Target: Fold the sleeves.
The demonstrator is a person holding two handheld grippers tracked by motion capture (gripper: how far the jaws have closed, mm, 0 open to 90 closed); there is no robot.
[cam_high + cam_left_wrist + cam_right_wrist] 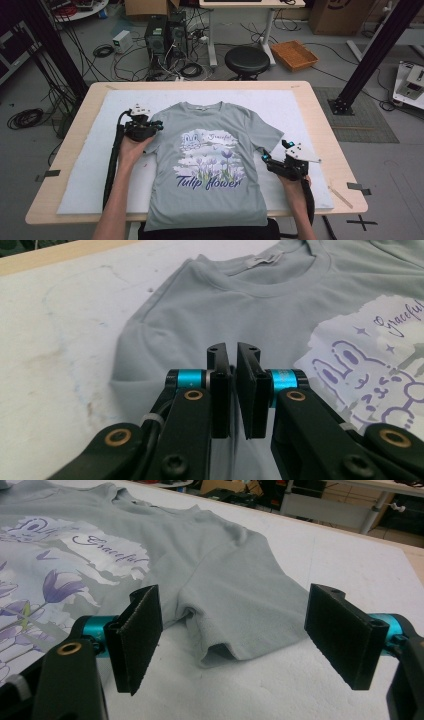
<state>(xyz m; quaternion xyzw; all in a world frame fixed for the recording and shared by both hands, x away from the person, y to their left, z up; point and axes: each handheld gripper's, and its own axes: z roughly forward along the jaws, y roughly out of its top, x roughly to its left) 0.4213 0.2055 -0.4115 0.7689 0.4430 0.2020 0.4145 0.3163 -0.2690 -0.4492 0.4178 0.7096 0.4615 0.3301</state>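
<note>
Two grippers flank a grey T-shirt [210, 165] that lies face up and flat on the white pad [310, 120] covering the table [320, 100], collar at the far side, hem hanging over the near edge. We find the left gripper [159, 125] at the shirt's left shoulder and sleeve; in the left gripper view [233, 390] its jaws stand almost together with only a thin slit between them, and we cannot tell whether any cloth is pinched, since none shows between the pads. The right gripper [265, 157] sits just beside the right sleeve [240, 610]; in the right gripper view [245, 635] its jaws are spread wide and hold nothing, the sleeve cuff lying on the pad between and beyond them. We judge the step in hand to be taking hold of the two sleeves, probably to begin a fold. The next move calls for the right gripper to advance onto the cuff and close, gathering both layers without dragging the shirt askew.
</note>
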